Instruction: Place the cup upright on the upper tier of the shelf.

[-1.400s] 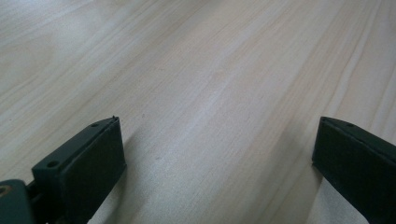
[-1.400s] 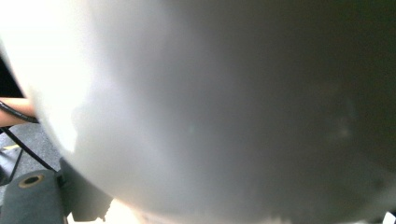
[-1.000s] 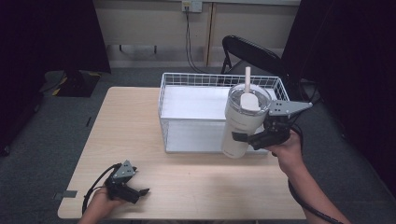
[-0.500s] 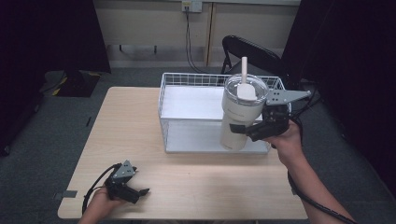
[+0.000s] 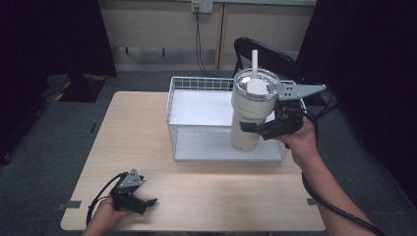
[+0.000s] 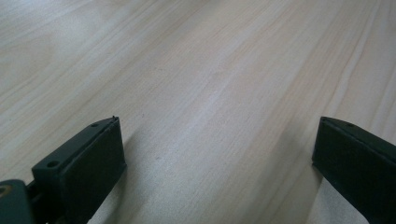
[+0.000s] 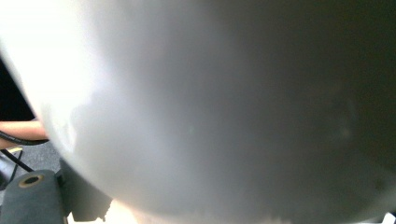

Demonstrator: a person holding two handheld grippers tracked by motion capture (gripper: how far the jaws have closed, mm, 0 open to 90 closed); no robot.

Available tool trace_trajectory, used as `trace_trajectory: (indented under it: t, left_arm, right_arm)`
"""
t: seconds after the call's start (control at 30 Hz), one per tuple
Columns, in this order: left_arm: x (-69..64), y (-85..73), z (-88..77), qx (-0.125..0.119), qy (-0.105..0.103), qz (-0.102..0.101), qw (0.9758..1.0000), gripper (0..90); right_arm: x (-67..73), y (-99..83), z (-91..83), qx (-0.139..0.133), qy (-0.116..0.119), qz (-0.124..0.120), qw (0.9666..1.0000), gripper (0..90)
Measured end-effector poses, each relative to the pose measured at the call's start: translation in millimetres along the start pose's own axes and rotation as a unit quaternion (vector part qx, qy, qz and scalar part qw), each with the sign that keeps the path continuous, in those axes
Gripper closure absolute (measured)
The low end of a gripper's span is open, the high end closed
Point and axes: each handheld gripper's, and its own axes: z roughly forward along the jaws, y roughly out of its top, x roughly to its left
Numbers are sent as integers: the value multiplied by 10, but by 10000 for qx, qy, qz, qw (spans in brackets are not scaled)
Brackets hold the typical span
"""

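Grey carpet (image 5: 59,142), black folding chair (image 5: 260,51)

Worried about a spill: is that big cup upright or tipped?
Upright: the tumbler stands vertical in the right gripper, straw pointing straight up, above the wire basket.

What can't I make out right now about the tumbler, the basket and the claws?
- Tumbler base: in the high view the wire basket front wall blurs whether it touches the floor.
- Right claw far jaw: hidden behind the tumbler, high view.
- Right gripper view: the tumbler wall, too close and blurred, hides the basket.
- Left claw: jaw tips cut off by the bottom edge.
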Motion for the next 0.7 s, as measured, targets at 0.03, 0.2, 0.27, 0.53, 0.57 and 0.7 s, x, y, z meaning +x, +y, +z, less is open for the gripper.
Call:
trace_trajectory:
  t: [0.03, 0.2, 0.27, 0.53, 0.57, 0.7]
  left_arm:
    - [0, 0, 0, 0, 0, 0, 10000, 16]
    - [0, 0, -1, 0, 0, -1, 10000, 16]
    - [-2, 0, -1, 3, -6, -6, 10000, 15]
    - [-1, 1, -2, 7, 4, 11, 10000, 14]
    - [0, 1, -2, 6, 5, 12, 10000, 14]
    - [-1, 1, -2, 7, 3, 13, 10000, 13]
  right_arm:
    - [0, 0, 0, 0, 0, 0, 10000, 101]
    - [-18, 73, 19, 26, -15, -58, 10000, 101]
    - [-29, 95, 23, -10, -18, -63, 10000, 101]
    - [-59, 201, 33, -2, -57, -89, 9999, 101]
    - [-65, 233, 42, 6, -78, -81, 9999, 101]
    - [-67, 283, 59, 10, -104, -95, 9999, 101]
